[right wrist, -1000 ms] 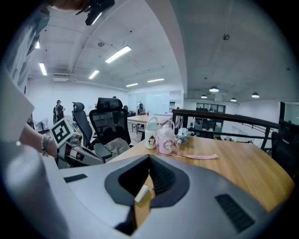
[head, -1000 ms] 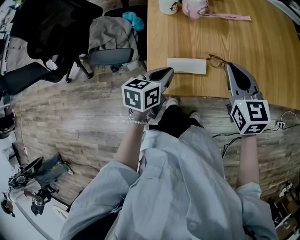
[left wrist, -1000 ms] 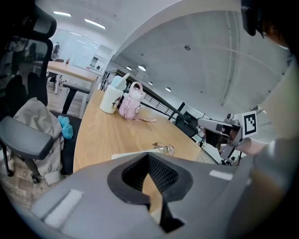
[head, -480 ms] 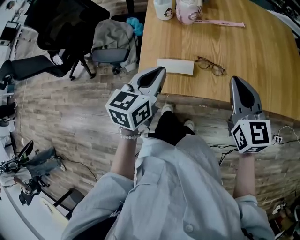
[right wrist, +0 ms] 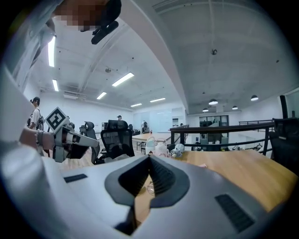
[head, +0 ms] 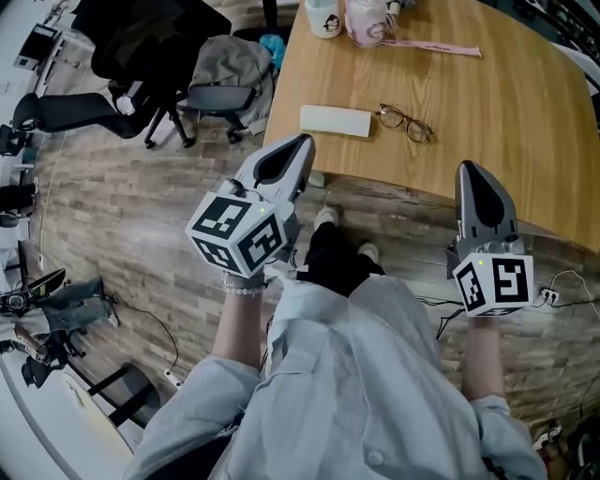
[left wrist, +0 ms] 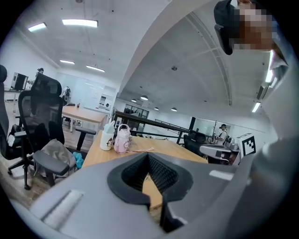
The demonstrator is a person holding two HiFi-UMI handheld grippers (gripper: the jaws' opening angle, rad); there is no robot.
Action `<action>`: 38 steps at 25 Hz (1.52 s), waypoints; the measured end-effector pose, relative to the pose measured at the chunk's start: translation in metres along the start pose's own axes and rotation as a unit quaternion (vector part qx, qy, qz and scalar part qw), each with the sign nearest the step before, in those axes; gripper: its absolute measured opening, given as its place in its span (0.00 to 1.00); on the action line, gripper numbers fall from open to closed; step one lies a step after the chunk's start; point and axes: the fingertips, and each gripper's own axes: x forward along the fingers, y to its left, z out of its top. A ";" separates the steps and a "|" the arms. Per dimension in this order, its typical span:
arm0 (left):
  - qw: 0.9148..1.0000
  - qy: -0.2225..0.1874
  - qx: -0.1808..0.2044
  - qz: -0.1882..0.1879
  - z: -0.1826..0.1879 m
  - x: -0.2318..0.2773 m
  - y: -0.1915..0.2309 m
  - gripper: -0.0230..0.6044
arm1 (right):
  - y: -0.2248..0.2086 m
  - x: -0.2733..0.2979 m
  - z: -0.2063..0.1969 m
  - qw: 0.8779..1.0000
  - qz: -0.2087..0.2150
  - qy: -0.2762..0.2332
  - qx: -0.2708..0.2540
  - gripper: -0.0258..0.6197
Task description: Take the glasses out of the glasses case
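Note:
The glasses (head: 405, 123), thin dark frames, lie open on the wooden table (head: 506, 103), outside the flat white glasses case (head: 336, 121) to their left. My left gripper (head: 298, 145) hangs shut and empty over the floor, just short of the table's near edge below the case. The right gripper (head: 472, 173) is also shut and empty, at the table's near edge, below and right of the glasses. In the right gripper view the glasses (right wrist: 150, 187) show small through the gap behind the shut jaws. The left gripper view looks level across the table (left wrist: 187, 156).
A white cup (head: 323, 14), a pink bottle (head: 367, 21) and a pink strap (head: 441, 47) stand at the table's far side. Left of the table are a black office chair (head: 141, 47) and a chair carrying a grey bag (head: 230, 66). Cables (head: 553, 295) lie on the floor at right.
Both grippers have drawn back from the case and glasses toward the person and risen, leaving the tabletop. They stay shut and empty. Glasses and case have not moved on the table.

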 end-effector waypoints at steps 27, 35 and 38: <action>0.996 -0.065 0.024 -0.047 0.067 -0.033 -0.011 0.04 | 0.042 0.005 0.058 0.998 -0.010 -0.054 -0.020 0.04; 0.996 -0.068 0.032 -0.050 0.072 -0.033 0.005 0.04 | 0.045 0.014 0.063 0.998 -0.022 -0.053 -0.024 0.04; 0.996 -0.071 0.033 -0.053 0.075 -0.032 0.007 0.04 | 0.047 0.017 0.066 0.998 -0.022 -0.054 -0.028 0.04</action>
